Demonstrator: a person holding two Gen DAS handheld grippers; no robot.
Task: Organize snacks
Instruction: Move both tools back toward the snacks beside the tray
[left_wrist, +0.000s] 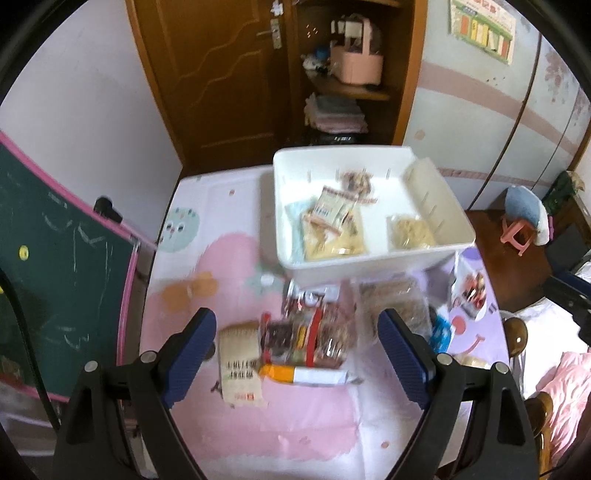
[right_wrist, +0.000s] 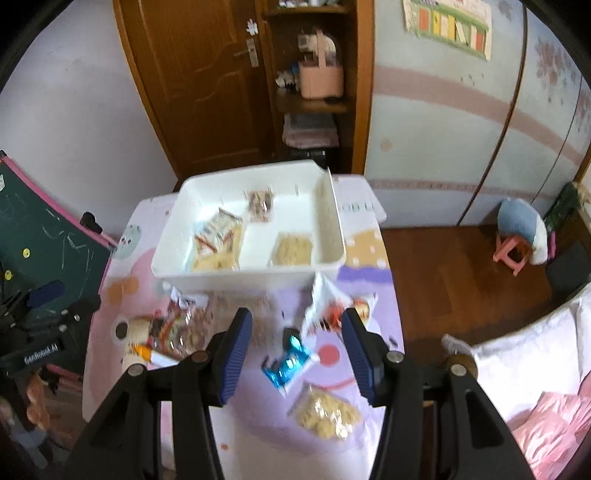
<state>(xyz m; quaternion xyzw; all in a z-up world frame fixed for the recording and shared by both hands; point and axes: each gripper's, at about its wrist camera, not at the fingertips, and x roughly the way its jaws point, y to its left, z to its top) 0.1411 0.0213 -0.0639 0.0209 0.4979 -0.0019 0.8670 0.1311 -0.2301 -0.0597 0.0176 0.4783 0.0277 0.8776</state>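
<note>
**Both grippers hover empty over the snack pile**

Left gripper (left_wrist: 297, 356) first: its blue-padded fingers (left_wrist: 192, 354) stand wide apart, nothing between the pads, nothing touched. Below that gap, near the bench's front edge, lies a heap of snacks (left_wrist: 306, 336): a beige packet (left_wrist: 240, 363) with dark and red print too blurred to read, an orange-and-white packet (left_wrist: 303, 374) lying flat, and red-trimmed clear packs of dark pieces.

Right gripper (right_wrist: 297, 354) now: fingers (right_wrist: 234, 354) parted more narrowly, also empty, pads clear of everything. Under them on the bench (right_wrist: 240, 424), a shiny blue wrapper (right_wrist: 288, 365); just nearer, a clear bag of pale yellow crackers (right_wrist: 327, 411); beyond, a white pouch (right_wrist: 325, 306) with red and orange print, unreadable.

The white bin (right_wrist: 236, 275) sits toward the bench's far edge, already carrying a few packets: a beige-and-red pack on a yellow bag at the left, a small dark-printed packet at the back wall, a bag of pale crackers at the right by a slotted divider.

In the right wrist view, the left gripper's black body at the left edge carries white lettering, roughly "SenRobot.AI", though it is soft.
</note>
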